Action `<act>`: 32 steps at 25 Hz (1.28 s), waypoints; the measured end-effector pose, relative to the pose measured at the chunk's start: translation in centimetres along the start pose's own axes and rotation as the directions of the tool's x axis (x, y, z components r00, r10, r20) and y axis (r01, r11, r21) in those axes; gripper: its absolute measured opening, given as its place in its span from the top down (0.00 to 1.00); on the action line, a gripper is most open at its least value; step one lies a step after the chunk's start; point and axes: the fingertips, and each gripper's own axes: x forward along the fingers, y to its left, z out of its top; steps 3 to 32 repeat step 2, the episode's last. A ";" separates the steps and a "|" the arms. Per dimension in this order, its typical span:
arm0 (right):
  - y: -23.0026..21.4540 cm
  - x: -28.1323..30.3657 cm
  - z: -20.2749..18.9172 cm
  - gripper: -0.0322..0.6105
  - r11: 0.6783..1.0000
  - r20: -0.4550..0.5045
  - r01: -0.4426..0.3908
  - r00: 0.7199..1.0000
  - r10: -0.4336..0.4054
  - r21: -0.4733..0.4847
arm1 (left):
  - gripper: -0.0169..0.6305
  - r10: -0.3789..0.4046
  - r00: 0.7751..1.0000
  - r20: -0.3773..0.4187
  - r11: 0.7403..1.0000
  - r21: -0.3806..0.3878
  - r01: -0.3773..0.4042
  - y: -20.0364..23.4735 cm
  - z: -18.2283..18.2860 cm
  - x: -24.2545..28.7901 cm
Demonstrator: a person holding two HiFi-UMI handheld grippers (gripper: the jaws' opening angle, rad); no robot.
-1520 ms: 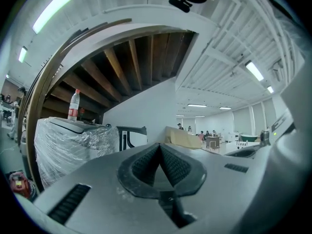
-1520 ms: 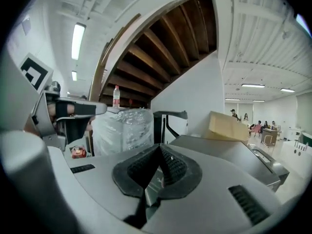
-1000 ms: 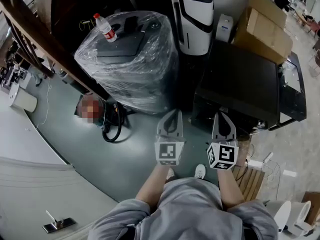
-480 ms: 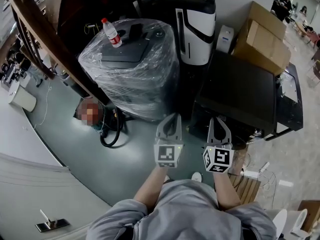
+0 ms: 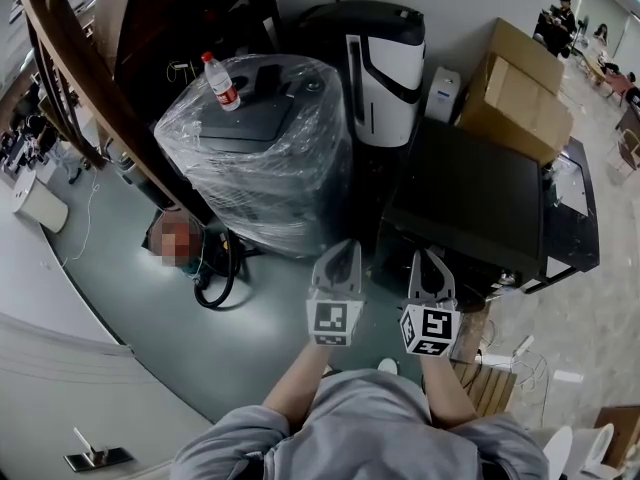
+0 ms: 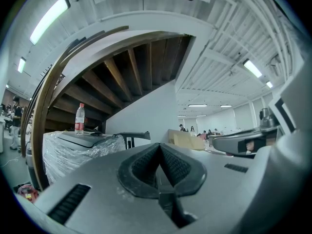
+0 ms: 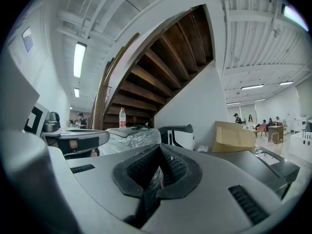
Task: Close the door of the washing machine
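Note:
A black box-shaped machine (image 5: 470, 193) with a flat top stands at the right, and a dark glazed panel (image 5: 575, 203) juts out at its right side. My left gripper (image 5: 339, 248) and right gripper (image 5: 426, 259) are held side by side just in front of that machine's near left corner, pointing level. Both are shut with nothing between the pads, as the left gripper view (image 6: 159, 149) and the right gripper view (image 7: 159, 151) show. Neither gripper touches the machine.
A plastic-wrapped appliance (image 5: 255, 163) with a water bottle (image 5: 221, 81) on top stands to the left. A white-and-black unit (image 5: 385, 63) and cardboard boxes (image 5: 520, 93) are behind. A dark hose (image 5: 215, 273) lies on the floor, and wooden slats (image 5: 490, 383) are by my right foot. A staircase rises at the far left.
Both grippers stay shut and side by side. They sit a little higher and further left in the head view, as that view has shifted slightly.

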 end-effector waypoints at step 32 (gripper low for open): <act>-0.1 -0.1 -0.1 0.95 1.000 -0.003 0.000 1.000 0.000 0.001 | 0.98 -0.004 1.000 -0.003 1.000 0.002 0.004 -0.2 -0.1 0.0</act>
